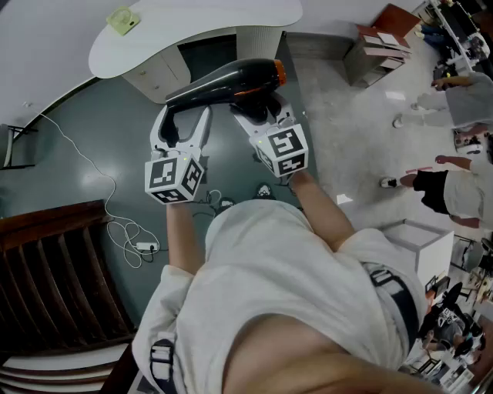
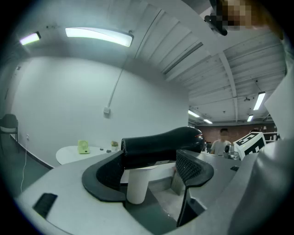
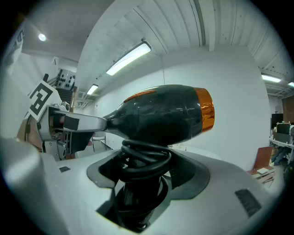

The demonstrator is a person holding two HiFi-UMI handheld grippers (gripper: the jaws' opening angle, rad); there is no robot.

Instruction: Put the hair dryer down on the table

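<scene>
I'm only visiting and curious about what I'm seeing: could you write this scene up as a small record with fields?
held thing: black hair dryer with an orange rear ring, up in the air
right gripper: jaws closed on the dryer's handle, cord wound round it
left gripper: jaws wide apart, nozzle at their tips
table: white table ahead, small green object on it
task state: dryer not yet set down

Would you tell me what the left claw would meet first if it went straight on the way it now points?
Most likely the hair dryer: its black barrel lies right across the tips of the open left claw; whether they touch I cannot tell. The white table stands farther behind.
</scene>
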